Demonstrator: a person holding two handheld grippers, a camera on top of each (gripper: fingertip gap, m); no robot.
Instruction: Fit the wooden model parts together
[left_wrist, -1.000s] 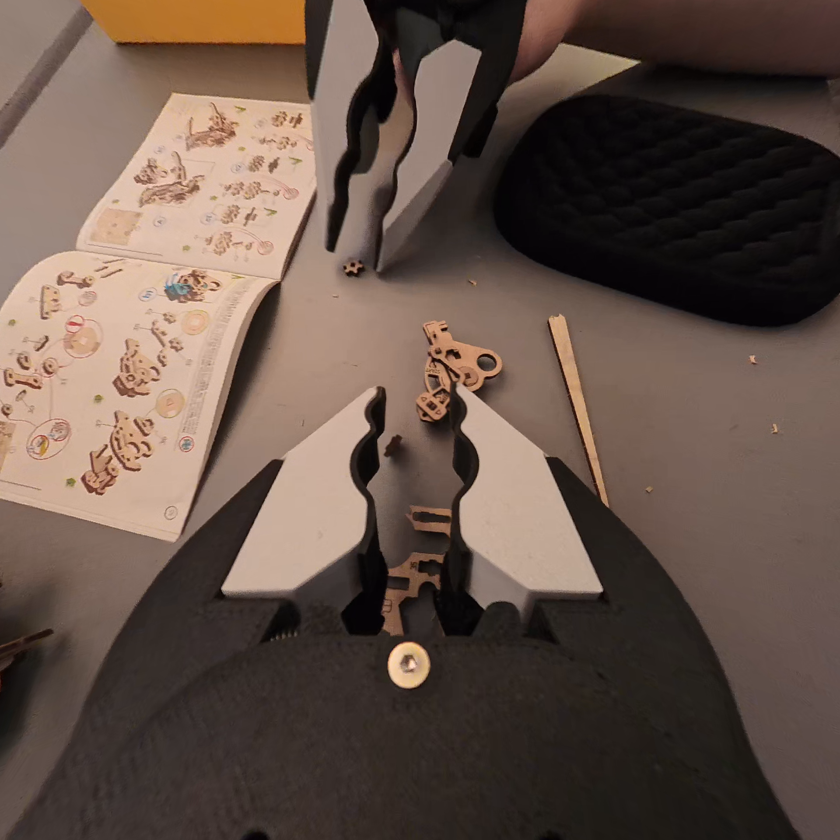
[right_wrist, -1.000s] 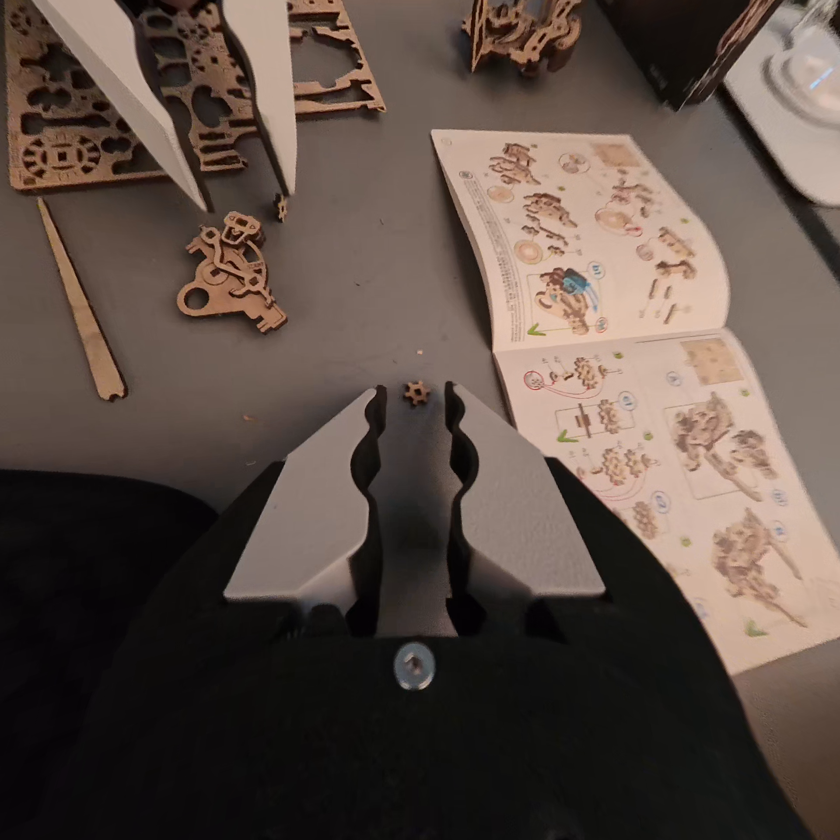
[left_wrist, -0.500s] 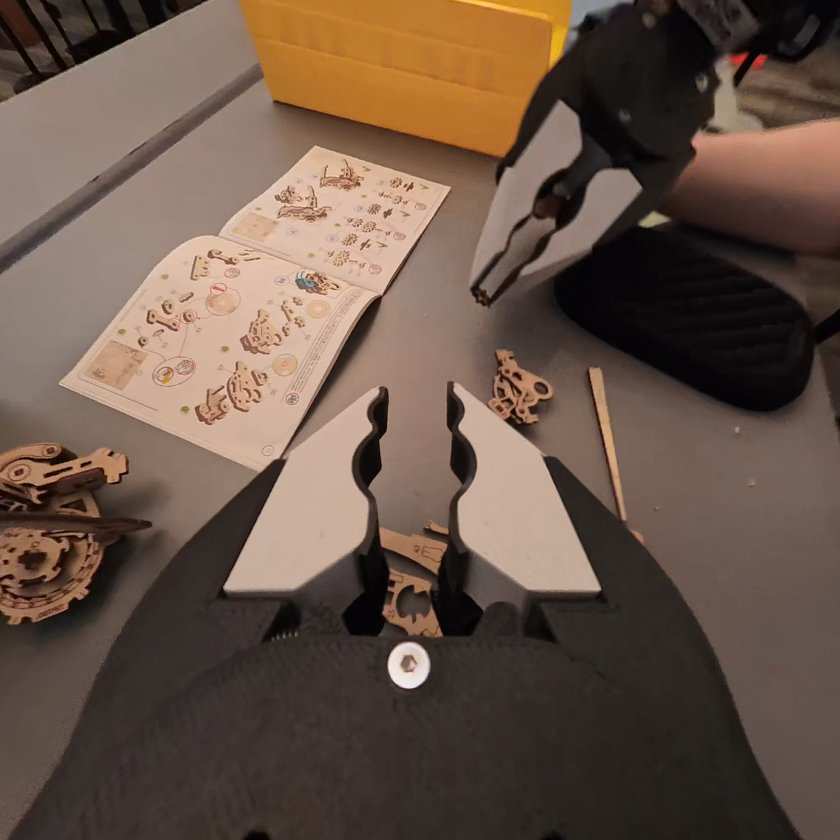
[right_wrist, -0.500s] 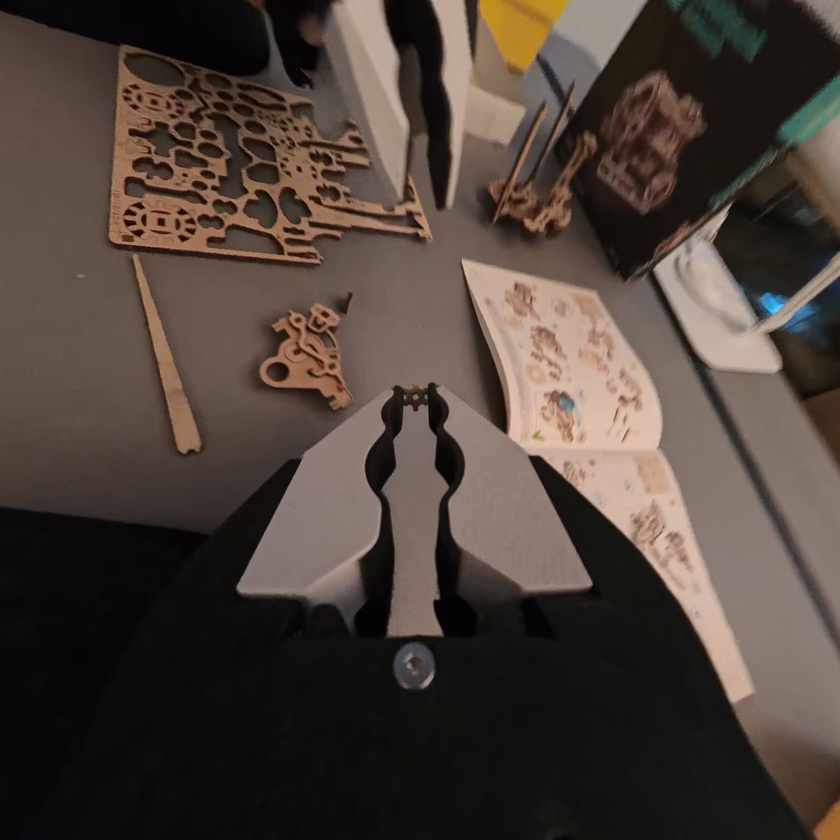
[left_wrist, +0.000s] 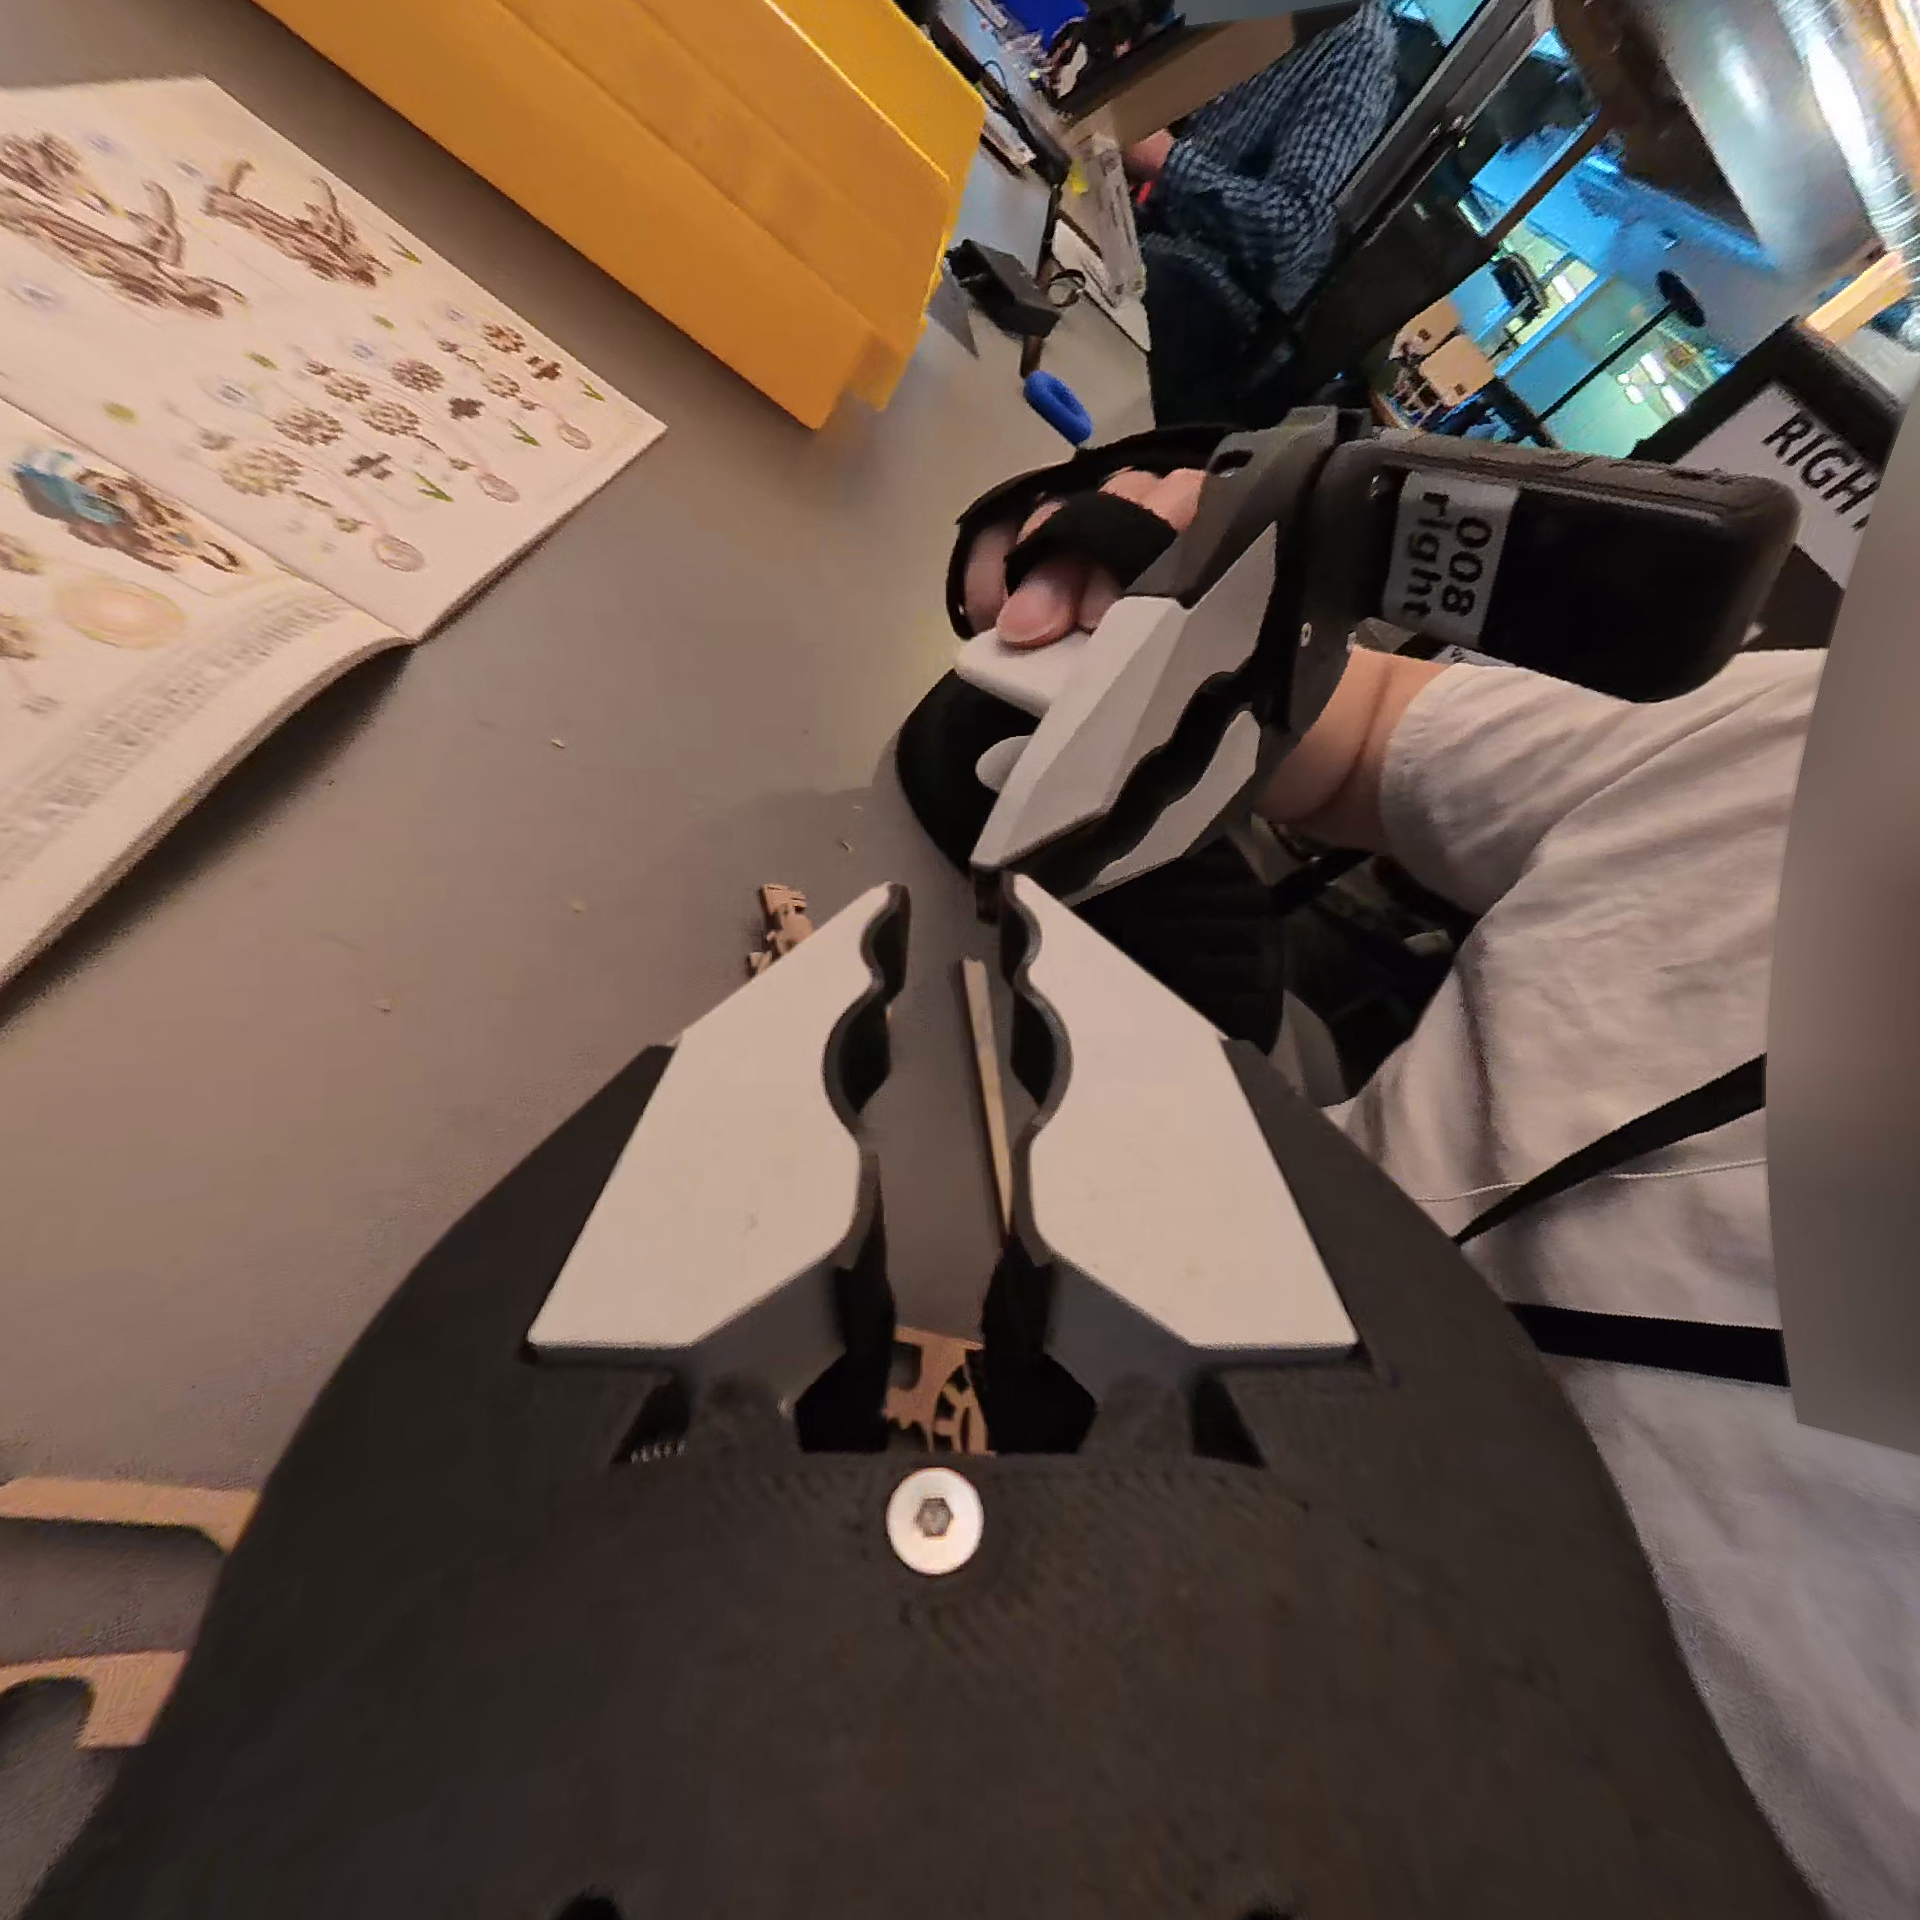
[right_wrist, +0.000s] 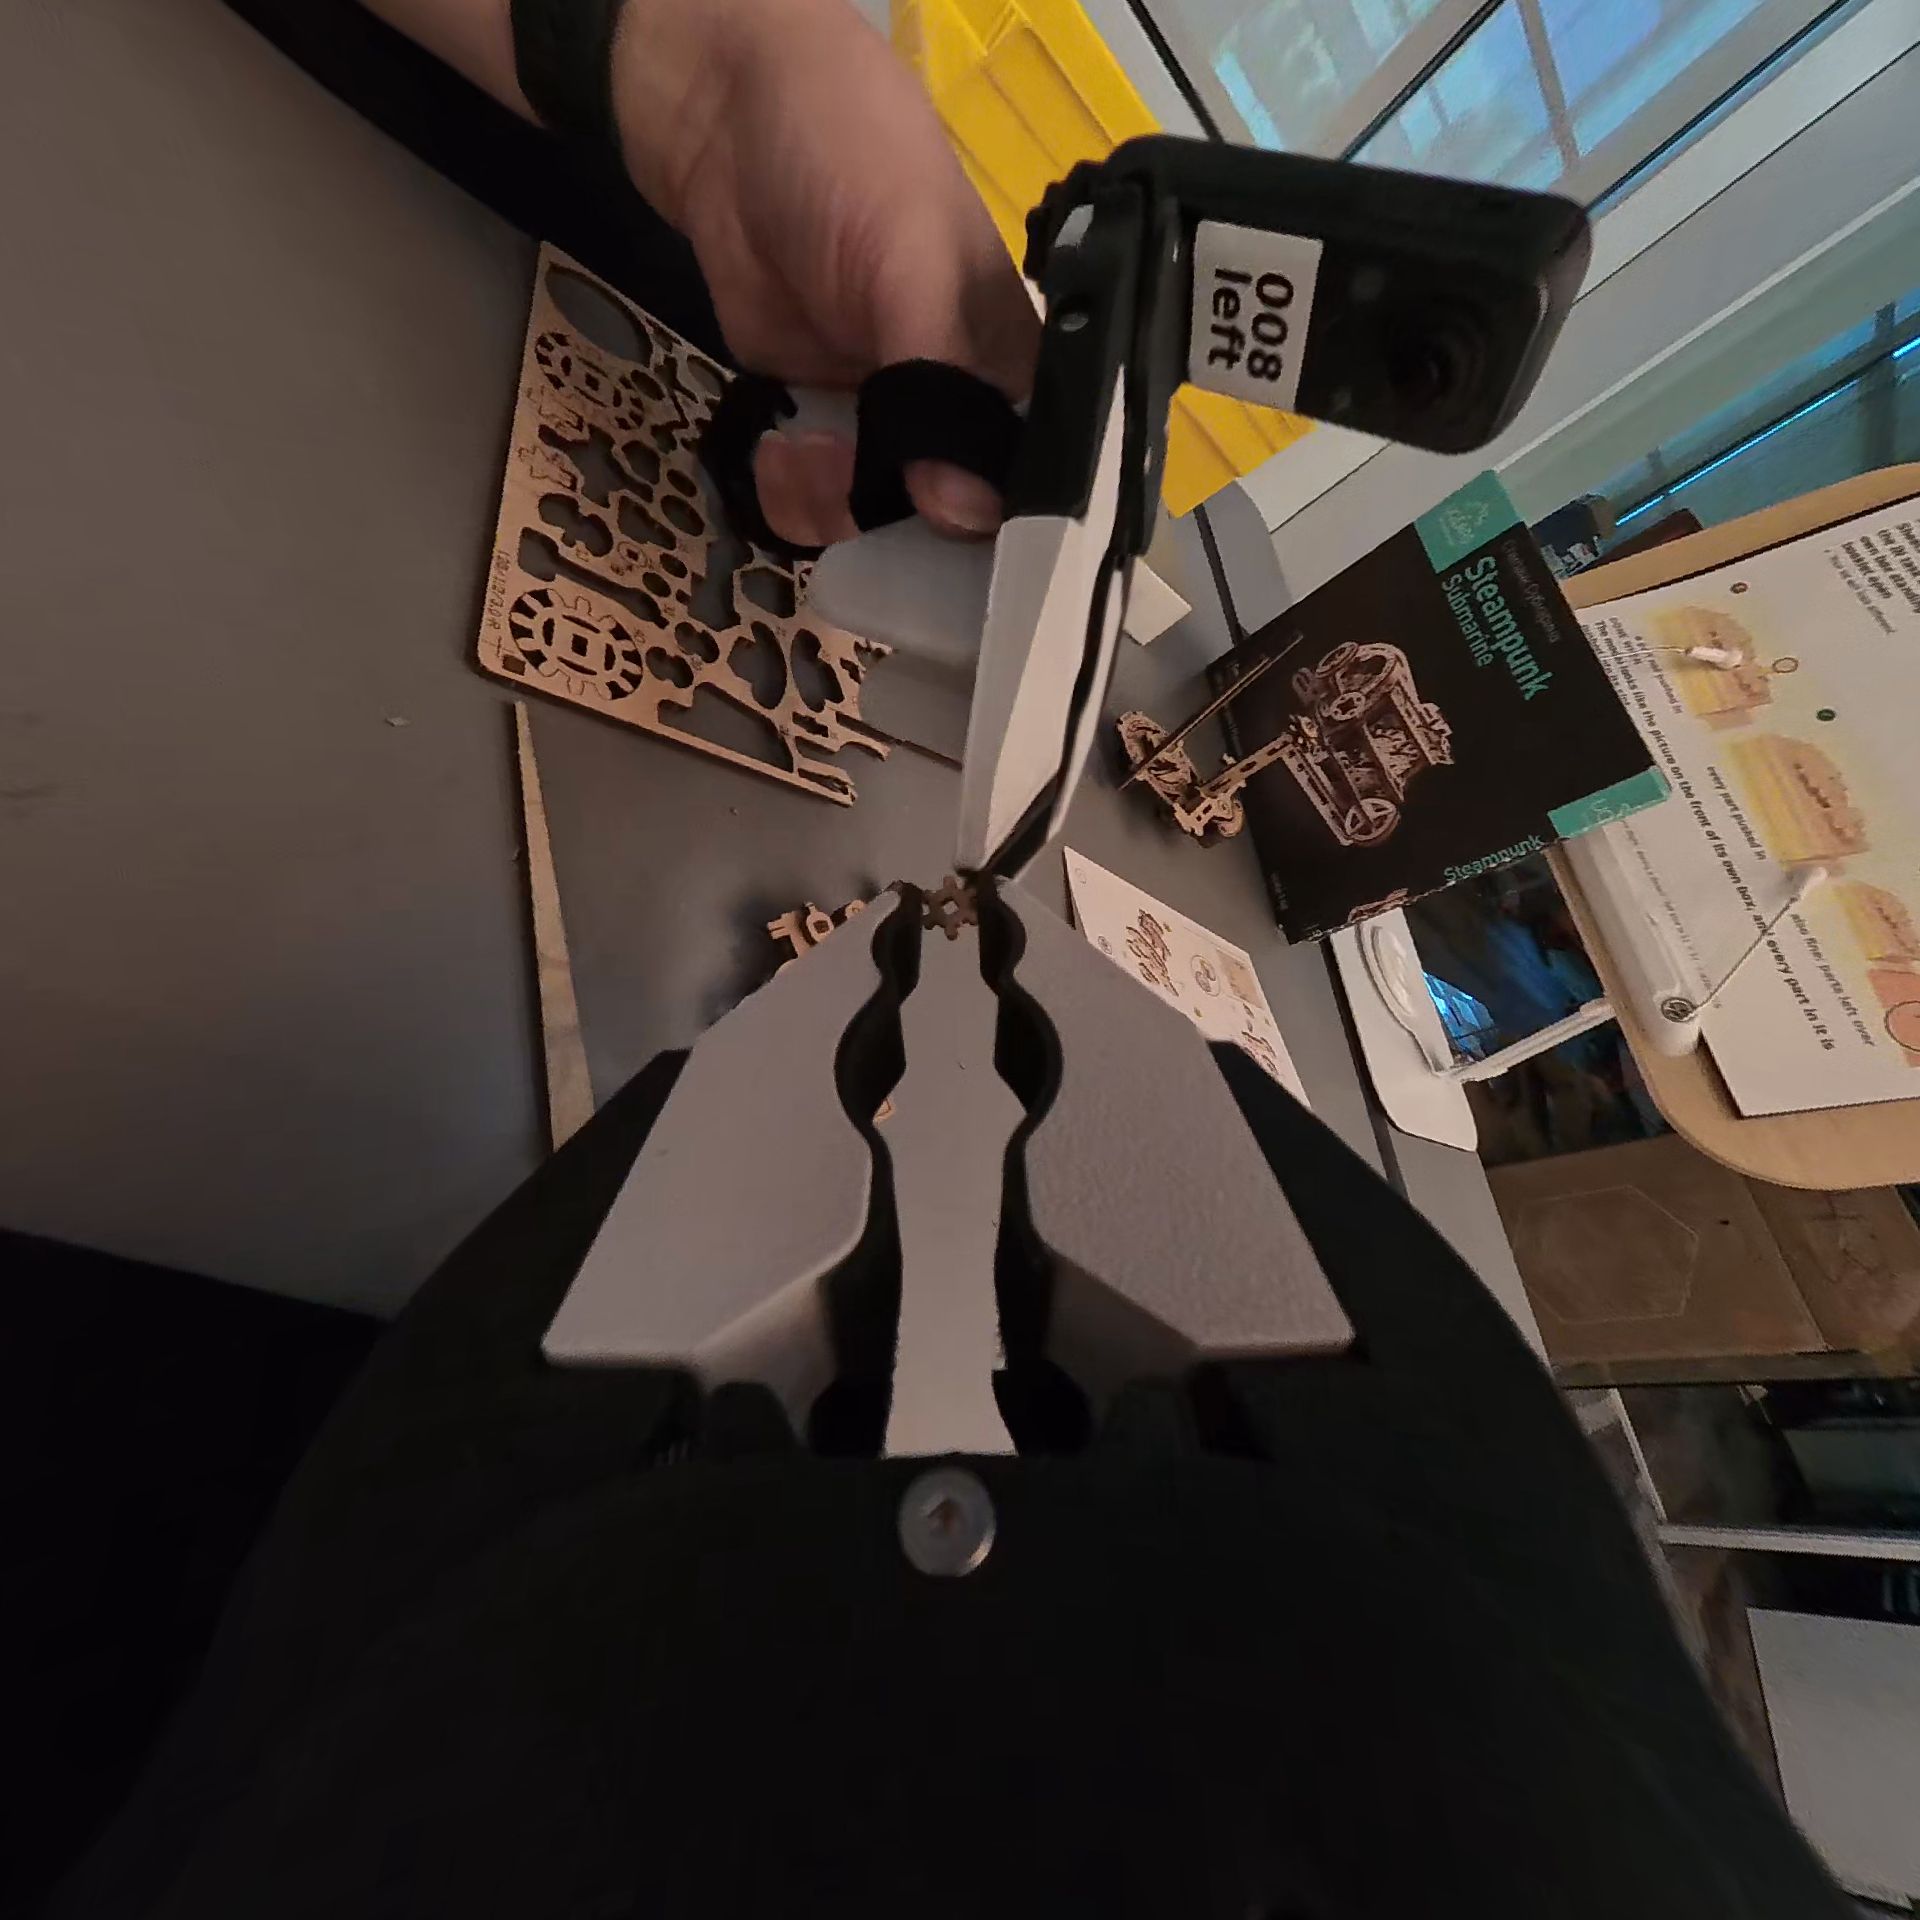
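Note:
My right gripper is shut on a small wooden gear, held above the grey table. My left gripper is open with a narrow gap and holds nothing. The two grippers meet tip to tip: the right one points into the left one's gap, and the left one comes down onto the gear. A small wooden sub-assembly lies on the table just beyond the tips; it also shows in the right wrist view. A thin wooden stick lies under the left gripper's gap.
The open instruction booklet lies to the left, with a yellow bin behind it. A punched wooden sheet, a partly built model and the dark kit box sit farther off. A black pad lies under the right hand. Both grippers' tips are close together, under 4 cm apart. The partly built model is about equally far from each gripper, around 25 centimeters.
Both grippers have risen and tilted and come together tip to tip. The right one keeps the gear it closed on and has carried it up. The left fingers' gap has narrowed.

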